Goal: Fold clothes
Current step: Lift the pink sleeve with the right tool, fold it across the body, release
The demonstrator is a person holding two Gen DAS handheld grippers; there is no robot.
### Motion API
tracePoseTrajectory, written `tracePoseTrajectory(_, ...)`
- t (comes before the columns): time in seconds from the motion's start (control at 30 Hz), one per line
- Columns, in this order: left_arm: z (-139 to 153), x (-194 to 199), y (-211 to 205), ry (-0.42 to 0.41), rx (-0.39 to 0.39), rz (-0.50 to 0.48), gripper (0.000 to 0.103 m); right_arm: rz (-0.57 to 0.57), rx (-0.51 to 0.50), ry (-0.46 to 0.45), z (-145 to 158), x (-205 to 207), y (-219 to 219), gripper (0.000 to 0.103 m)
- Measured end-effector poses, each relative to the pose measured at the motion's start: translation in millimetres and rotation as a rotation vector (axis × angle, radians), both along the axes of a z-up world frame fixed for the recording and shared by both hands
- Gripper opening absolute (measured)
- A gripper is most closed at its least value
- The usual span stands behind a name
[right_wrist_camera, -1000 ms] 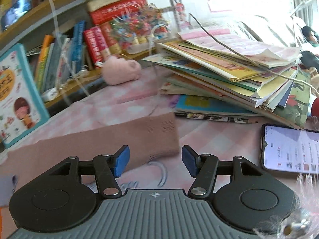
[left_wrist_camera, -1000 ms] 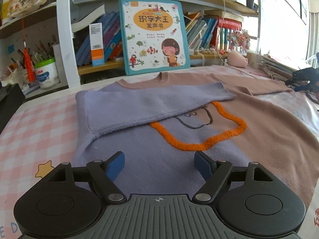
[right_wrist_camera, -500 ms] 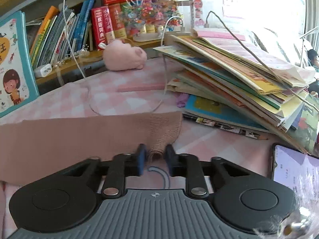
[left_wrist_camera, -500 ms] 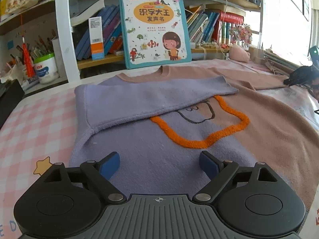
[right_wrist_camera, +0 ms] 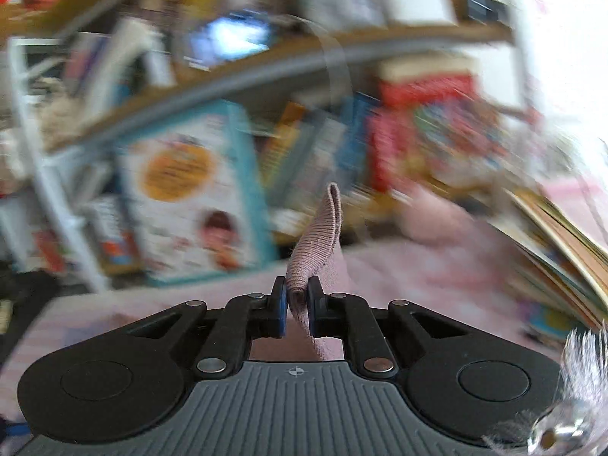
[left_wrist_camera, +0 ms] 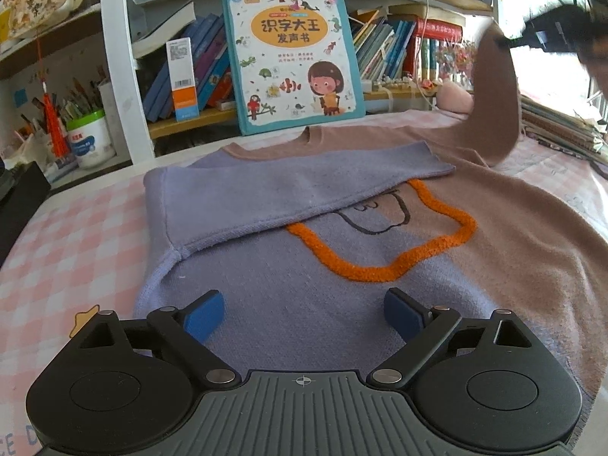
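A sweater, purple on the left and pinkish-brown on the right with an orange outline, lies flat on the checked tablecloth. Its purple sleeve is folded across the chest. My left gripper hovers over the hem; its jaws are opening and grip nothing. The brown sleeve rises at the far right, held up by the right gripper. In the right wrist view, my right gripper is shut on the sleeve's ribbed cuff, which sticks up between the pads.
A bookshelf stands behind the table, with a large picture book leaning on it. A white pen tub sits at the left and a pink plush at the right. A pile of books lies beyond the sweater's right side.
My right gripper shut on the brown sleeve's cuff and swung it up off the table, toward the left. My left gripper's jaws widened while it stayed in place.
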State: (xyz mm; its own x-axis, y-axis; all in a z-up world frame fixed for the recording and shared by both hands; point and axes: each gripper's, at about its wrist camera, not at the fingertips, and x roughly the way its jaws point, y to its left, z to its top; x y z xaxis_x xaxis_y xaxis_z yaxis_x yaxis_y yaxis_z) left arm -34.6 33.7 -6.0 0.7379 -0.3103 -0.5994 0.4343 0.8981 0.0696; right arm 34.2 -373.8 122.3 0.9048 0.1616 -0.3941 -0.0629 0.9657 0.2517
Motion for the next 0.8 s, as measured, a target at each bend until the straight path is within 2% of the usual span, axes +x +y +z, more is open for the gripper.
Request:
tracePoseTrajectory(0.2, 0.5, -2.3, -2.6, -0.018, 0.024, 0.002, 0.095, 0.222, 0.02, -0.108, 41.1, 12.8, 72.7, 0.01)
tracePoseTrajectory(0.4, 0.8, -1.9, -1.9, -0.015, 0.021, 0.002, 0.095, 0.409, 0.008, -0.113, 50.6, 31.7, 147.7, 0.01)
tracePoseTrajectory(0.57, 1.1, -1.5, -1.3, -0.013, 0.019, 0.001, 0.095, 0.515, -0.056, -0.078, 32.4, 42.5, 206.2, 0.01)
tracePoseTrajectory(0.8, 1.2, 0.0, 1.7, 0.003, -0.001, -0.003, 0.096, 0.581, -0.139, -0.005, -22.0, 57.8, 266.1, 0.01)
